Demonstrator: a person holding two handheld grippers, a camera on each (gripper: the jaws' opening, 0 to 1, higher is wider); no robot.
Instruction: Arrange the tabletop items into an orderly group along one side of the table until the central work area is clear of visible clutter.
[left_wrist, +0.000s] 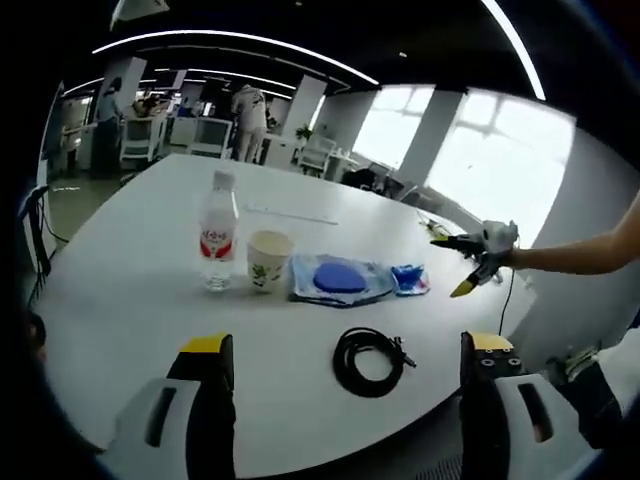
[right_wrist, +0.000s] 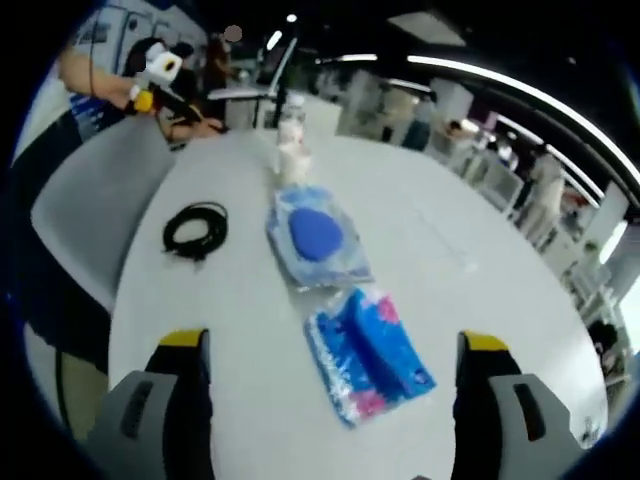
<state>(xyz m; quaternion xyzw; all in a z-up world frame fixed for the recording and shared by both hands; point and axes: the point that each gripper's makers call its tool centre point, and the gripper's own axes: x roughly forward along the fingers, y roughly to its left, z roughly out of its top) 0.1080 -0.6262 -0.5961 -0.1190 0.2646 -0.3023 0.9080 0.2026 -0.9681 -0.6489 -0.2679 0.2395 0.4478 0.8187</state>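
Observation:
On the white table (left_wrist: 120, 300) a water bottle (left_wrist: 218, 232), a paper cup (left_wrist: 268, 260), a clear packet with a blue disc (left_wrist: 340, 278) and a small blue patterned packet (left_wrist: 410, 280) stand in a row. A coiled black cable (left_wrist: 368, 360) lies nearer, ahead of my open left gripper (left_wrist: 348, 344). My right gripper (left_wrist: 475, 262) hovers at the table's right edge, jaws apart. In the right gripper view the small packet (right_wrist: 368, 355) lies ahead between the jaws of my open right gripper (right_wrist: 333, 342), untouched. Beyond it are the disc packet (right_wrist: 315, 235), the cable (right_wrist: 195, 230), the cup (right_wrist: 292, 165) and my left gripper (right_wrist: 155, 80).
A thin white strip (left_wrist: 295, 213) lies on the far part of the table. A grey chair (right_wrist: 80, 200) stands at the table's edge near the cable. People (left_wrist: 248, 115) and office furniture fill the background. Bare tabletop (right_wrist: 470, 260) stretches beside the row.

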